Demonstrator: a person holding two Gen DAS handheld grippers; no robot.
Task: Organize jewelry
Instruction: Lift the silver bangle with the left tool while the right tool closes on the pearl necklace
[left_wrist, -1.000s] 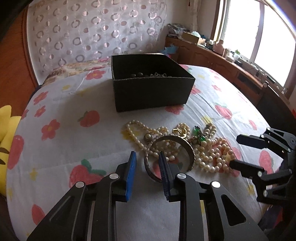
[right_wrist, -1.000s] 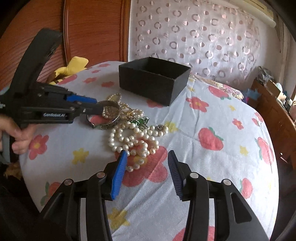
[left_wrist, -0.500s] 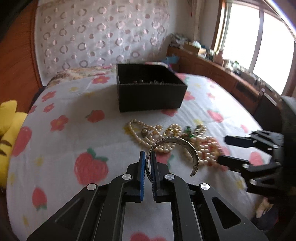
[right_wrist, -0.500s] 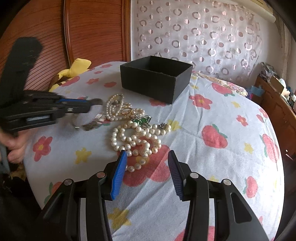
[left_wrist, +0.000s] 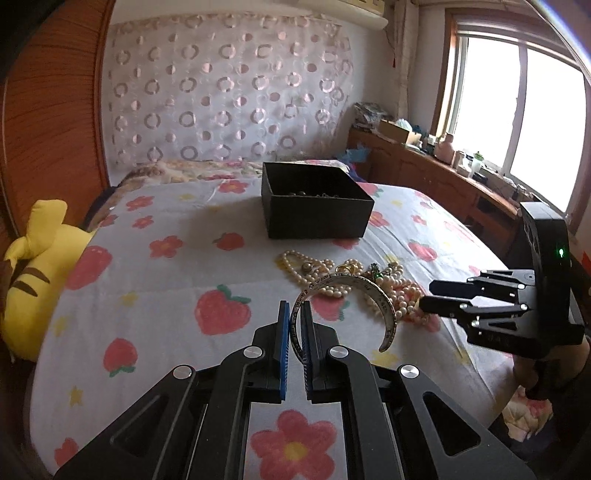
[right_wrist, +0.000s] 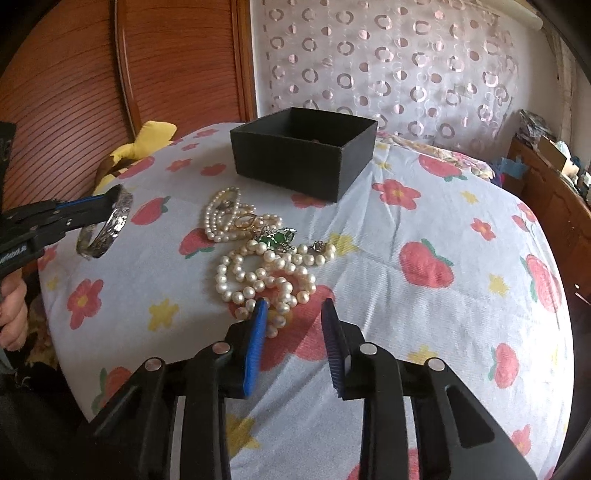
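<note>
My left gripper is shut on a silver cuff bangle, held clear of the flowered bedspread. The right wrist view shows the bangle hanging from that left gripper at the far left. A pile of pearl necklaces with a green pendant and a gold ring lies in front of the open black box. My right gripper hovers at the pile's near end with its jaws closing. A few pearls lie just inside its left finger, and the pads are not pressing on them.
A yellow plush toy lies at the bed's left edge against the wooden headboard. A cluttered wooden cabinet runs under the window on the right. A person's hand holds the left gripper's handle.
The left gripper shut on the silver bangle, lifted it off the pile and drew it back to the left. The right gripper stayed put while its jaws narrowed.
</note>
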